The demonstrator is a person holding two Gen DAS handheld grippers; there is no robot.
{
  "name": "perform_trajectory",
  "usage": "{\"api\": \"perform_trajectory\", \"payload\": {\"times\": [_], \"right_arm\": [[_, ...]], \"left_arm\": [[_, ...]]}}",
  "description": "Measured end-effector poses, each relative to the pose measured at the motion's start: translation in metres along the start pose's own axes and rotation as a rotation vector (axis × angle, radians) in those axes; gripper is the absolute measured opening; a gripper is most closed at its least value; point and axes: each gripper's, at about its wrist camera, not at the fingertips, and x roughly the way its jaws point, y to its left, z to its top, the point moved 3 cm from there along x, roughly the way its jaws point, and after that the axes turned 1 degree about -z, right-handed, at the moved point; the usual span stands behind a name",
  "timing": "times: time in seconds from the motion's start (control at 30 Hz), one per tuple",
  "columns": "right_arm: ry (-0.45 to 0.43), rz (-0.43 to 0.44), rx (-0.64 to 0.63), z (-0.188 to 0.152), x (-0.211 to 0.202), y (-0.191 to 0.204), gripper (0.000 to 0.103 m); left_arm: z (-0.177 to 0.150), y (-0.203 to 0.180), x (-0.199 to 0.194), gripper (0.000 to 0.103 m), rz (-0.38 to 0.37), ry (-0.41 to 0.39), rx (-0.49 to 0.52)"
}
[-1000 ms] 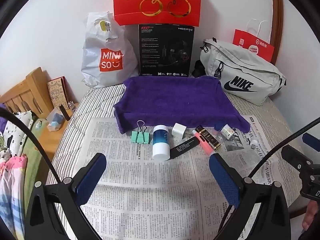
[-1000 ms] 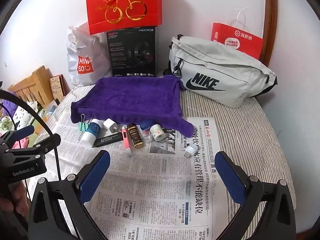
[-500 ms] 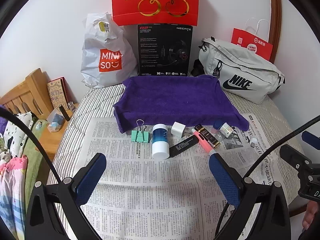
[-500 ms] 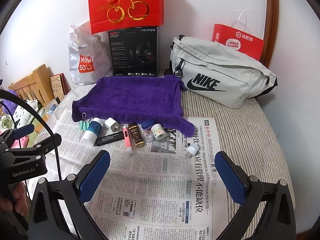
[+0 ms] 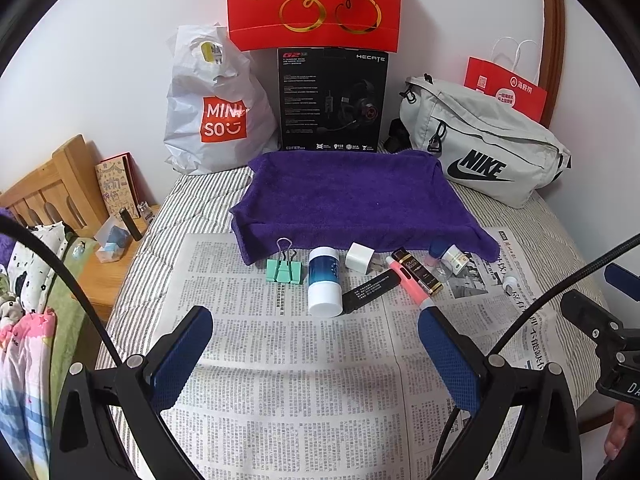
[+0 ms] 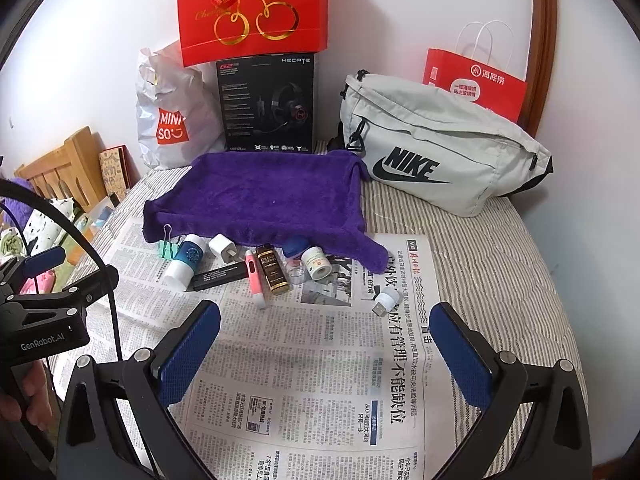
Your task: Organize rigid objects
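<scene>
Both the left gripper [image 5: 316, 344] and the right gripper [image 6: 326, 340] hang wide open and empty over the newspaper [image 6: 304, 380], near the row of small things like the bottle [image 5: 324, 280], probably ready to move them onto the purple towel [image 5: 352, 200] just behind.

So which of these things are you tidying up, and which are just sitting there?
For the job: binder clip, blue-and-white bottle, white charger, black stick, pink pen, gold-label bottle, small white jar, USB light, purple towel.

Just lying about: Nike bag, Miniso bag, headset box, red gift bags.
</scene>
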Motion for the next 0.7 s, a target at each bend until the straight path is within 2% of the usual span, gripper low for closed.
{"api": "perform_trajectory", "payload": {"times": [0.7], "right_arm": [[0.0,0.002,-0.006,-0.0006,-0.0001,0.0007,0.103]], "left_arm": [[-0.001,-0.0001,0.0035,0.103,0.005,0.009,0.01]]}}
